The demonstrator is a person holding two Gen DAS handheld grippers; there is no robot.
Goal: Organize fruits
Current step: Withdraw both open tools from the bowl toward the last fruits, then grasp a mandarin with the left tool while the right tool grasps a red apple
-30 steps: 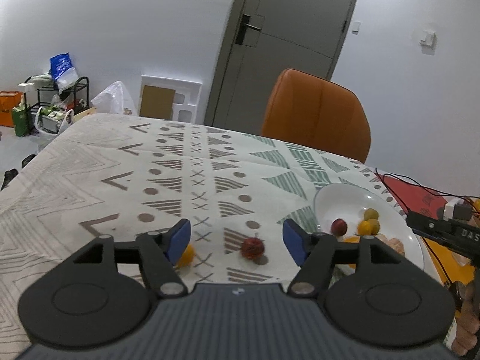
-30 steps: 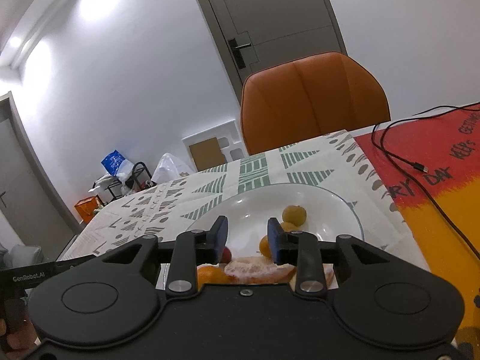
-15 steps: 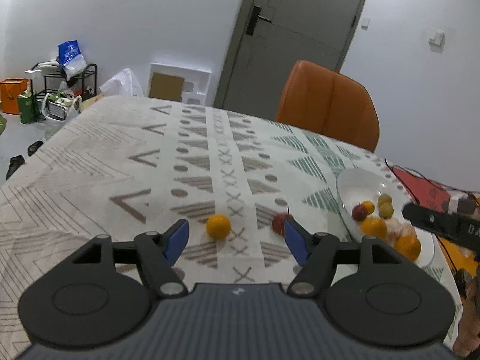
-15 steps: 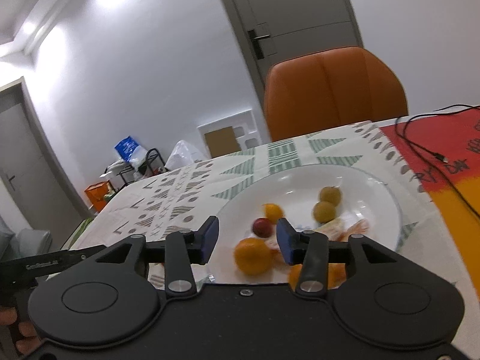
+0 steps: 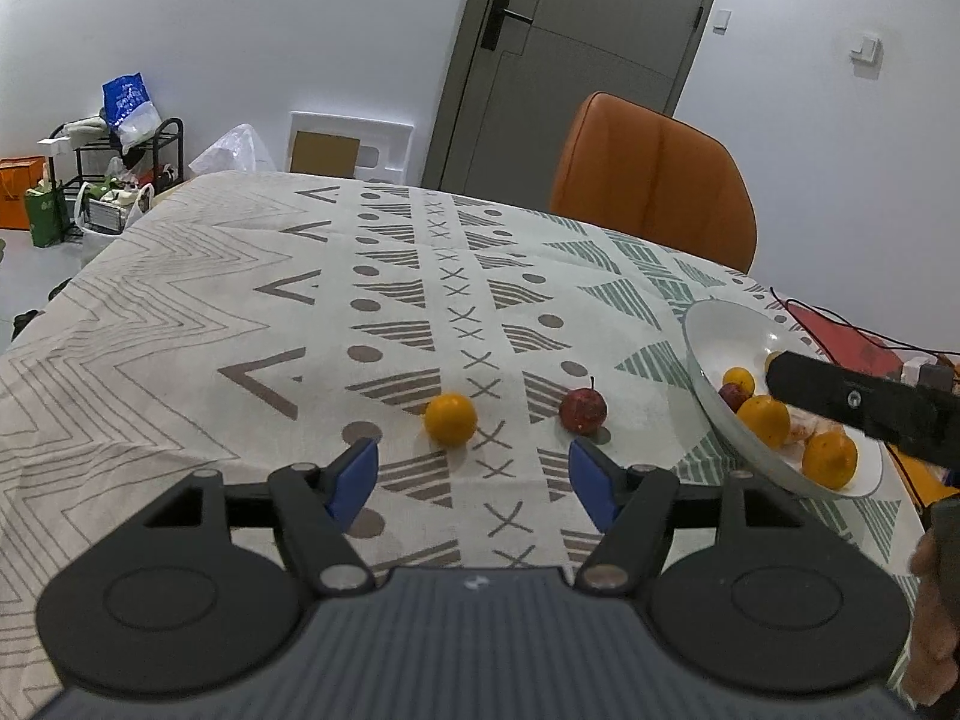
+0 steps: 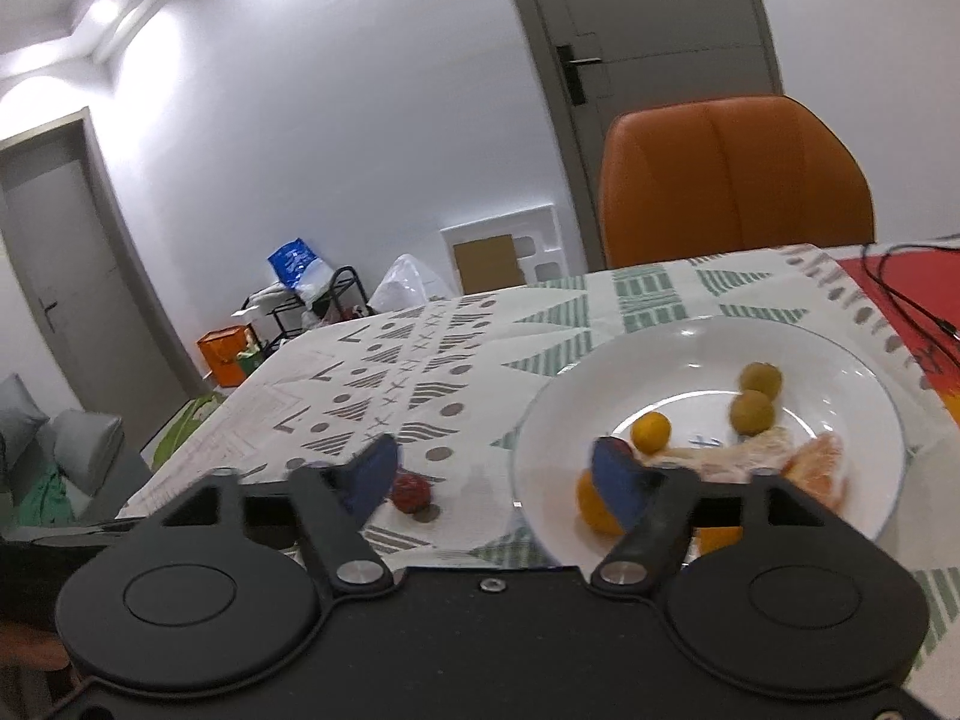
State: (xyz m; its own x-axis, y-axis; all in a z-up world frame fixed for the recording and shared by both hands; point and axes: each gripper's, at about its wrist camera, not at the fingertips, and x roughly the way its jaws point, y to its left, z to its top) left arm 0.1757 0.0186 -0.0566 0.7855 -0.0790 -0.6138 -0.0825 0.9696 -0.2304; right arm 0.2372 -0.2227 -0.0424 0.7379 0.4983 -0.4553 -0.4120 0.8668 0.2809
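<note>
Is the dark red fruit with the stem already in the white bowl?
No, the dark red fruit lies on the patterned tablecloth, left of the white bowl.

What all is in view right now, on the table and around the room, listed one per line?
Orange fruit on cloth: one, orange, ahead of left tongs.
Red fruit on cloth: one, dark red, between the orange fruit and the plate.
Plate: one, white, right side of table.
Fruit on plate: three orange, two yellow-green, one dark red, plus peeled segments.
Tablecloth: one, cream with grey and green patterns.
Red mat: one, far right, black cable across it.
Chair: one, orange, behind table.
Door: one, grey.
Rack: one, black, bags around it.
Left tongs: open, empty.
Right tongs: jaws just opened, nothing held.
</note>
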